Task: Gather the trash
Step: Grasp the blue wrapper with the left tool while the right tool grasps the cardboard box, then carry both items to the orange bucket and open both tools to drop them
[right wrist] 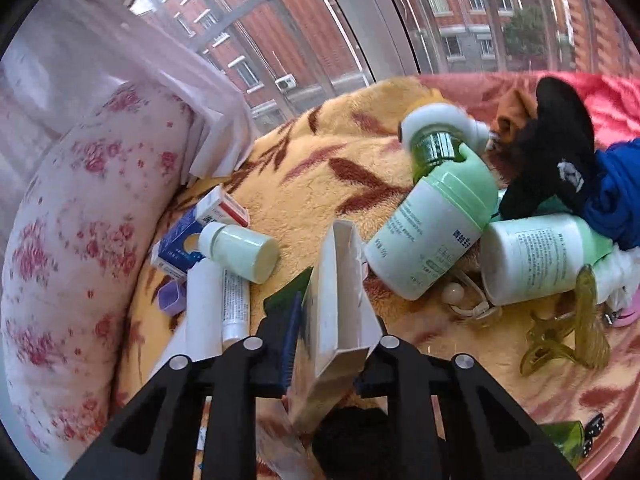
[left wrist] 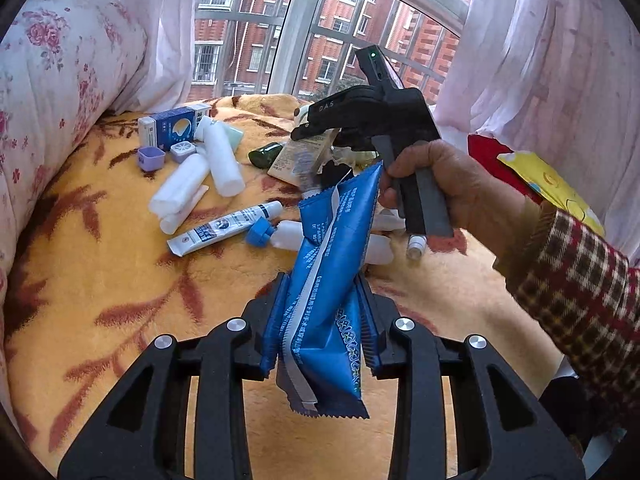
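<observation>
My left gripper [left wrist: 322, 320] is shut on a crumpled blue foil wrapper [left wrist: 336, 232], which stands up between the blue pads and hangs below them. Above it a hand [left wrist: 452, 184] in a checked sleeve holds my right gripper [left wrist: 298, 125] over the yellow blanket. In the right wrist view that right gripper [right wrist: 332, 348] is shut on a small open beige carton [right wrist: 340, 288], tilted, with its open end up. In the left wrist view the same carton [left wrist: 296, 160] hangs under the jaws.
Loose on the yellow blanket [left wrist: 120, 280] lie white bottles [left wrist: 180, 188], a tube [left wrist: 224, 228], a blue box [left wrist: 176, 124] and a purple cap [left wrist: 151, 159]. Pale green bottles [right wrist: 428, 232], a yellow hair claw [right wrist: 568, 340] and dark clothes [right wrist: 560, 148] lie right. A floral pillow [right wrist: 80, 220] borders the left.
</observation>
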`<state>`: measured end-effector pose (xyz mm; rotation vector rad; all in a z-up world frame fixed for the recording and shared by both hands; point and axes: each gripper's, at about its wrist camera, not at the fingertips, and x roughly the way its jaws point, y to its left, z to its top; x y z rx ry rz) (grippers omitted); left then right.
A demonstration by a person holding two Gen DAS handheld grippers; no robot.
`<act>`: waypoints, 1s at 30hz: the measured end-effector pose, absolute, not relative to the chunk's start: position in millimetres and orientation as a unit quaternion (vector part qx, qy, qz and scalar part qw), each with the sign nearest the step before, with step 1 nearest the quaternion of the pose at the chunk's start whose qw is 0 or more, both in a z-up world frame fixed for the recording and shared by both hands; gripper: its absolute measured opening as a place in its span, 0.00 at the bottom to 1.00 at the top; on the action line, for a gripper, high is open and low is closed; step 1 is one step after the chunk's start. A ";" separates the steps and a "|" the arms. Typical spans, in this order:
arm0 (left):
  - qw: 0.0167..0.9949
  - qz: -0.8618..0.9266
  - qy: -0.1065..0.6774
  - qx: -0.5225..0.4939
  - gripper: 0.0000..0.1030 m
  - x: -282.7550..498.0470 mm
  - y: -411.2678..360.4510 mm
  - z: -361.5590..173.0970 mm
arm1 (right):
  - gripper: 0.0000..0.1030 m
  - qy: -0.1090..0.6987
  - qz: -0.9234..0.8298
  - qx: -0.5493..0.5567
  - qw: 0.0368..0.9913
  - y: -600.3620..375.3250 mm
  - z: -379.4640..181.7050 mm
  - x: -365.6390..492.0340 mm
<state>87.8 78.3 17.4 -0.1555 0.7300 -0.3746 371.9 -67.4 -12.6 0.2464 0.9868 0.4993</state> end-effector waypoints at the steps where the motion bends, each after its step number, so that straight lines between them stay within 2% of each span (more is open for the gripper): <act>1: 0.914 -0.183 0.354 -0.077 0.31 86.9 77.6 17.5 | 0.17 0.461 0.245 0.118 0.845 -66.8 -10.7 366.8; 14: 0.916 -0.187 0.348 -0.072 0.32 56.3 68.2 33.6 | 0.16 0.382 0.285 0.146 0.867 -108.4 61.1 293.1; 20: 0.910 -0.211 0.353 -0.054 0.32 9.4 58.2 46.9 | 0.16 0.361 0.321 0.135 0.865 -142.0 94.8 202.7; 25: 0.889 -0.235 0.389 -0.049 0.32 -37.7 48.1 34.2 | 0.16 0.376 0.351 0.112 0.850 -165.1 89.8 94.7; 30: 0.846 -0.255 0.467 -0.032 0.32 -82.8 26.6 -17.9 | 0.16 0.421 0.369 0.092 0.824 -179.0 48.2 1.0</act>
